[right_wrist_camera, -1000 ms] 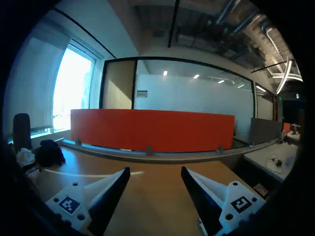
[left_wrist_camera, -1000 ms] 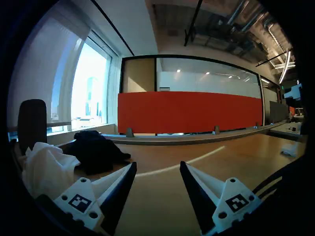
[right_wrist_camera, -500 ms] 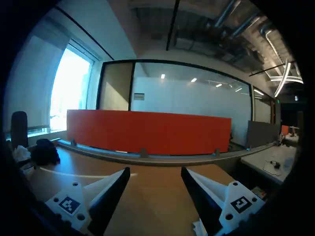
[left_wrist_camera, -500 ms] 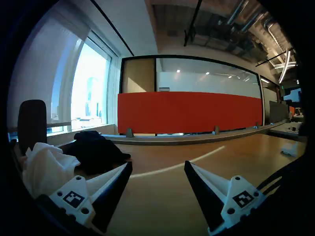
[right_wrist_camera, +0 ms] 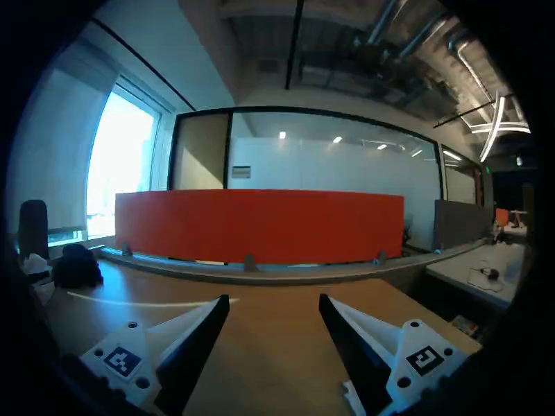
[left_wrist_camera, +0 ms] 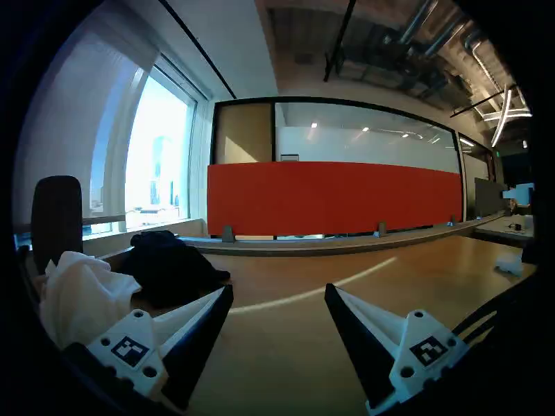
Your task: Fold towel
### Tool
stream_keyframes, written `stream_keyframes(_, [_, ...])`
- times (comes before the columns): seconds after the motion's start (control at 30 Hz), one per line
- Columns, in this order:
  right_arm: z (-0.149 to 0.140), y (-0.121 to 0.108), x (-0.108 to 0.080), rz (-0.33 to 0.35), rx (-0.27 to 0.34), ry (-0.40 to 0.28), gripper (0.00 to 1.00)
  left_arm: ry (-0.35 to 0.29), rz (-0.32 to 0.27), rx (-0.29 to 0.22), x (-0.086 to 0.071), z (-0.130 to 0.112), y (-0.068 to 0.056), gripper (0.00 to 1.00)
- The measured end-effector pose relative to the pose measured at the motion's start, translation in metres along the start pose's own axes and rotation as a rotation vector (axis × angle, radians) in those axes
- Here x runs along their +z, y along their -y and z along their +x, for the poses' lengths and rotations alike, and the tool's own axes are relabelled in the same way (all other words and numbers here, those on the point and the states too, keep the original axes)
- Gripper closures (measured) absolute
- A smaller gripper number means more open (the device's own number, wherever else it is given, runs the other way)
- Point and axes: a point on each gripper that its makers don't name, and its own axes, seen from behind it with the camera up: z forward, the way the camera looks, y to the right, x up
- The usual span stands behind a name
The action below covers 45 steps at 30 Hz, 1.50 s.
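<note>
Left gripper (left_wrist_camera: 277,288) spread, nothing held; right gripper (right_wrist_camera: 274,298) likewise, both pointed along wooden surface (left_wrist_camera: 291,347). White towel (left_wrist_camera: 83,295) seen crumpled at far left, just beside black cloth (left_wrist_camera: 166,267). Risk: black cloth caught with towel; bunched layers pinched, edge missed.

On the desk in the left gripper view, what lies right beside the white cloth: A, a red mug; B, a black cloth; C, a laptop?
B: a bunched black cloth lies just beside the white cloth on the desk.
</note>
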Motion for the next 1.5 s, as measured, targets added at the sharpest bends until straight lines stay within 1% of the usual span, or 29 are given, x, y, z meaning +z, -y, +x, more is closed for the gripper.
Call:
stream_keyframes(0.1, [-0.011,-0.001,-0.001,0.006,0.017,-0.005,0.0,0.0,0.0,0.0,0.0,0.0,0.0,0.02])
stream_keyframes(0.27, [-0.031,-0.004,0.0,0.007,0.025,-0.002,0.0,0.0,0.0,0.0,0.0,-0.001,0.0,0.02])
stream_keyframes(0.5, [-0.05,-0.003,0.001,0.006,0.041,-0.009,0.0,-0.001,0.0,0.0,0.0,-0.001,0.0,0.02])
stream_keyframes(0.67, [-0.062,-0.003,-0.001,-0.007,0.048,-0.005,0.0,-0.001,0.001,0.0,0.0,-0.001,0.0,0.02])
stream_keyframes(0.87, [-0.07,-0.005,-0.006,-0.018,0.04,-0.009,0.0,-0.001,0.001,0.0,0.0,-0.001,-0.001,0.02])
stream_keyframes(1.17, [-0.081,-0.007,-0.006,-0.025,0.069,-0.002,0.0,-0.001,0.001,0.0,0.0,-0.001,-0.001,0.02])
stream_keyframes(1.5, [-0.082,-0.005,-0.006,-0.012,0.063,-0.017,0.0,-0.001,0.001,0.0,-0.001,-0.001,0.0,0.02])
